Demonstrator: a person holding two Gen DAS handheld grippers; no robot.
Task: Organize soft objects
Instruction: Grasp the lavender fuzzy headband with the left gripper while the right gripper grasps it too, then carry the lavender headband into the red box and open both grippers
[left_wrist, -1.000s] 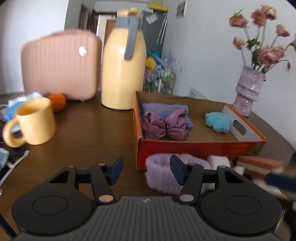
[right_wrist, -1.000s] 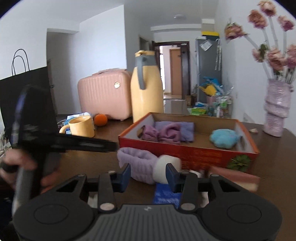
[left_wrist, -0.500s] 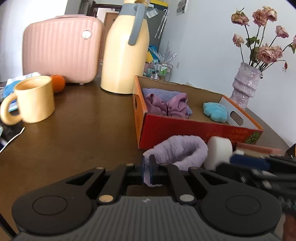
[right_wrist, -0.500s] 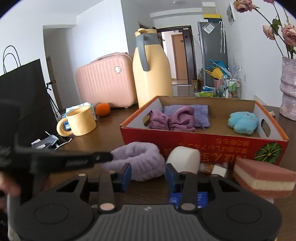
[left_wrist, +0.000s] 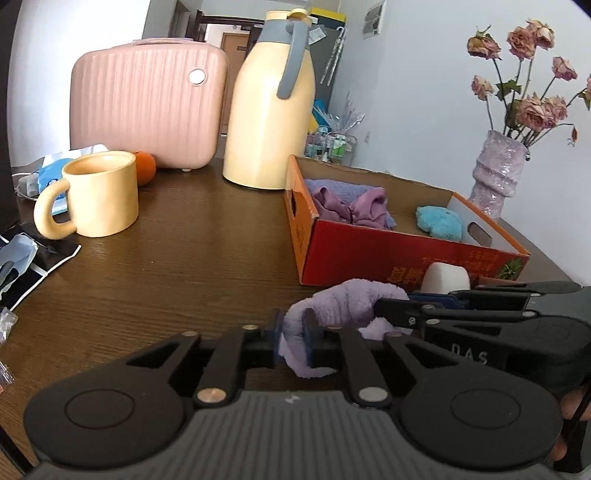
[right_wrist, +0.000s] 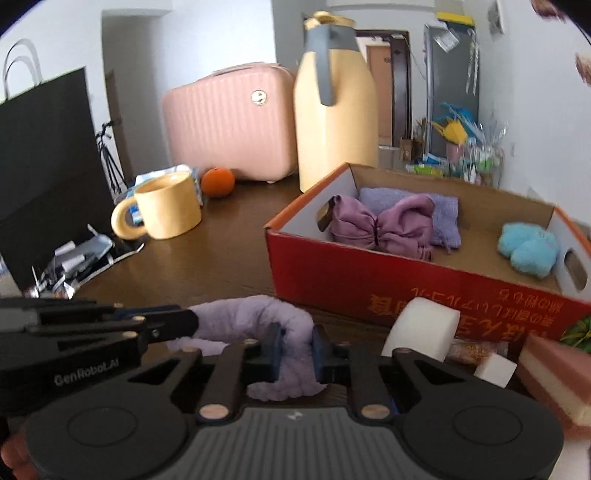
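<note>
My left hand-held gripper (left_wrist: 293, 345) and right hand-held gripper (right_wrist: 297, 349) each clamp one end of the purple headband (right_wrist: 255, 319) (jaws just moved), on the worktop (left_wrist: 192, 258) before the red box (right_wrist: 369, 280).

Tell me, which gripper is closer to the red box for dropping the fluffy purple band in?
Probably the right gripper. It pinches the purple band at the end nearer the red box. The left gripper pinches the band's far end, further from the box.
</note>
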